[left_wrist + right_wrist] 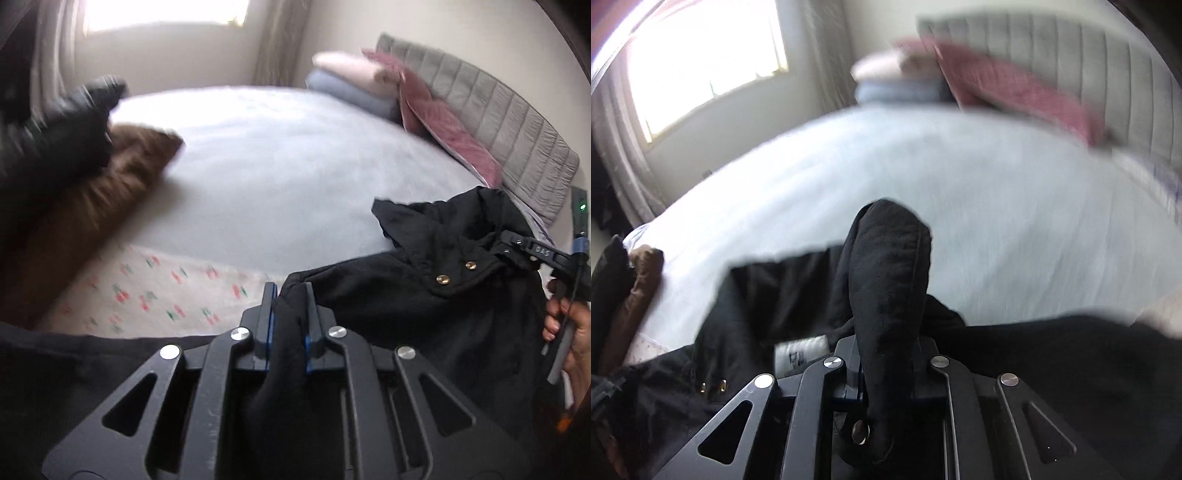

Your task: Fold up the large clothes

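A black jacket (436,295) with brass snap buttons hangs over the near edge of a bed. My left gripper (290,295) is shut on a fold of its black cloth, which bunches between the two fingers. In the right wrist view my right gripper (886,332) is shut on another thick fold of the black jacket (886,266), and the fold rises above the fingers and hides their tips. The right gripper (532,251) shows in the left wrist view at the right edge, held by a hand (569,332), with jacket cloth under it.
The bed has a pale blue sheet (280,177) and a grey padded headboard (509,125). A brown garment (110,184) and a dark shiny one (55,125) lie at the left. Folded pink and blue items (354,81) and a maroon quilted cushion (443,122) sit by the headboard. A floral white cloth (155,291) lies near.
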Demonstrator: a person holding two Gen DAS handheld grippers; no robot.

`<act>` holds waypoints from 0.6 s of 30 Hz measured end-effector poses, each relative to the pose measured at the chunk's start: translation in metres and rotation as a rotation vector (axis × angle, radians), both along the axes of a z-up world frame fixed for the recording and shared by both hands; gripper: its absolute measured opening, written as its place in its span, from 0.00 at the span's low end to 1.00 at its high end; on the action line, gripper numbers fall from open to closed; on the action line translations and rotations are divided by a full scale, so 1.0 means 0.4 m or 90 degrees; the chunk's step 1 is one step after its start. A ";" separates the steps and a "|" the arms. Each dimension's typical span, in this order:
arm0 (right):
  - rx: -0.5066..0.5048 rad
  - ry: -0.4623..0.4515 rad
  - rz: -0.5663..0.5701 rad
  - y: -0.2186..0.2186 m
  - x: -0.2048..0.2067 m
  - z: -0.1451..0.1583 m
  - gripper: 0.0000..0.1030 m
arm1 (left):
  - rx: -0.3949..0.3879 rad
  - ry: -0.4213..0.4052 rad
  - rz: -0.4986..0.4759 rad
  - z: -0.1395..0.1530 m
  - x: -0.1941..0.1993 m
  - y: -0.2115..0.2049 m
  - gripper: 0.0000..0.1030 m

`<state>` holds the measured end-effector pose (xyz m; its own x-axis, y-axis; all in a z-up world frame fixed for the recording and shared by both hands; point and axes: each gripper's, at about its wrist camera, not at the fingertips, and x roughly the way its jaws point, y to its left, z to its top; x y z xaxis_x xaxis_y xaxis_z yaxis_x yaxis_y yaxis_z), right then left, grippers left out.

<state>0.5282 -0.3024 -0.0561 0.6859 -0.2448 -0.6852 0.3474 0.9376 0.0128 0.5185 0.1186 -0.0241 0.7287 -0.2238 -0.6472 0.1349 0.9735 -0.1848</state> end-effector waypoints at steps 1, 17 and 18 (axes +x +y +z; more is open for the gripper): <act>-0.025 -0.019 -0.004 0.019 0.008 0.017 0.14 | 0.013 -0.027 0.019 0.011 -0.006 0.003 0.13; -0.005 0.038 0.083 -0.005 -0.087 -0.061 0.72 | 0.058 -0.014 0.023 0.023 -0.069 -0.053 0.77; 0.000 0.041 0.100 -0.013 -0.121 -0.062 0.74 | 0.056 -0.011 -0.004 0.012 -0.093 -0.070 0.80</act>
<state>0.4796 -0.3076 -0.0809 0.6699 -0.1390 -0.7293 0.1972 0.9803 -0.0057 0.4814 0.0907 -0.0191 0.7392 -0.1704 -0.6516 0.1429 0.9851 -0.0955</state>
